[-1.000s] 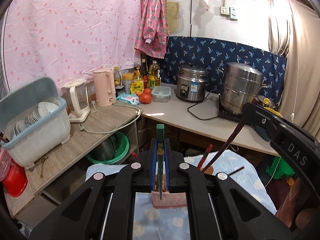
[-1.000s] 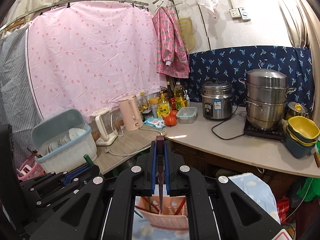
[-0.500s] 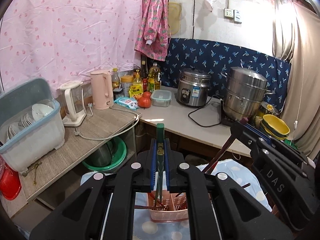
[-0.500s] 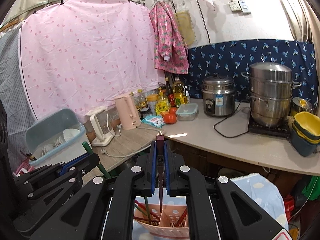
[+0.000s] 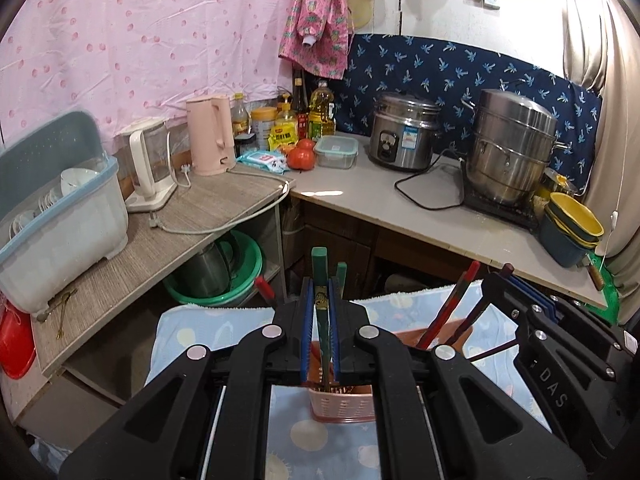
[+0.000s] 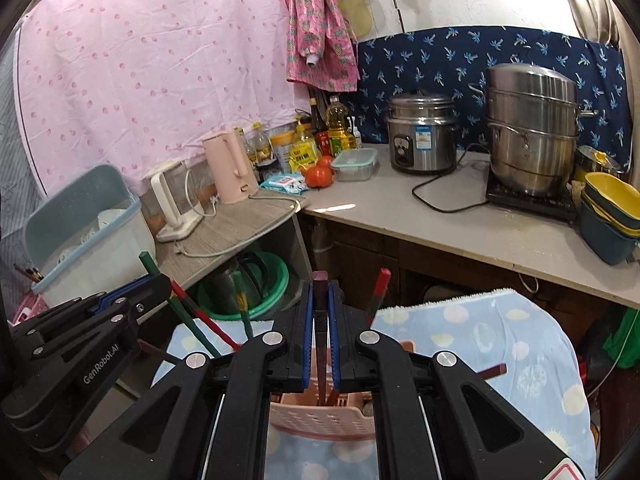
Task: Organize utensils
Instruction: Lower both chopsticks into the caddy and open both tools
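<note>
Two grippers each pinch one chopstick above the pink utensil basket [image 5: 343,402]: the left gripper [image 5: 321,312] grips a green chopstick [image 5: 320,276], the right gripper [image 6: 320,320] a dark maroon chopstick [image 6: 321,296], both lower tips inside the basket. Only the right view shows red and green chopsticks [image 6: 200,320] leaning left of the basket. Gripper bodies hide most of the basket, which sits on a blue dotted cloth [image 6: 500,340].

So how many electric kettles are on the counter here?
2. A pink kettle stands next to the bottles. A white clear-sided kettle stands just left of it, beside the dish bin. Clutter could hide another.
</note>
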A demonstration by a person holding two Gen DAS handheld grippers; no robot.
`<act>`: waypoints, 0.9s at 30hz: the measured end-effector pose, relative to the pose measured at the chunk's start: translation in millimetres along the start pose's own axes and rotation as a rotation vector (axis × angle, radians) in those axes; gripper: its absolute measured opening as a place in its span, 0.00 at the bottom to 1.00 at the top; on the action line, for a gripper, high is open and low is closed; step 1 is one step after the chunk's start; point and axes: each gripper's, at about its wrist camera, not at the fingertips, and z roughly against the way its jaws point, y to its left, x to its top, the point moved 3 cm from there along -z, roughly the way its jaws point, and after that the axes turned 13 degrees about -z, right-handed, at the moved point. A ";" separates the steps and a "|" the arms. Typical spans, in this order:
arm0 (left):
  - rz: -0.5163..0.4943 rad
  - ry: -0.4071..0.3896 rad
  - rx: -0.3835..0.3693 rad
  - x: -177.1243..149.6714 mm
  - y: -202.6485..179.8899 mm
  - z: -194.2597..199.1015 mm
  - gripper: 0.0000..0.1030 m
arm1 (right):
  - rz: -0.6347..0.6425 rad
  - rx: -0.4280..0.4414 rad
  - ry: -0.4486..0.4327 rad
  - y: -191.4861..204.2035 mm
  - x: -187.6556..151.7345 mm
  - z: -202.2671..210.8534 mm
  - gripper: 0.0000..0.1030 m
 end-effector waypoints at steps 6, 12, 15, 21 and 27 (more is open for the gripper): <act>0.009 0.017 0.007 -8.4 2.0 -6.1 0.07 | -0.013 -0.025 0.020 -12.4 -10.3 -6.5 0.07; -0.003 0.005 0.039 -9.6 -0.3 -3.6 0.09 | -0.031 -0.030 0.015 -20.2 -16.1 -4.2 0.12; -0.009 -0.007 0.062 -8.5 -1.3 0.4 0.15 | -0.045 -0.034 -0.002 -23.1 -17.3 0.2 0.26; 0.000 -0.012 0.086 -9.5 0.3 7.2 0.33 | -0.054 -0.031 -0.016 -25.9 -20.7 11.7 0.35; 0.002 -0.017 0.108 -14.7 -1.7 17.4 0.48 | -0.052 -0.038 -0.044 -27.1 -23.5 28.9 0.45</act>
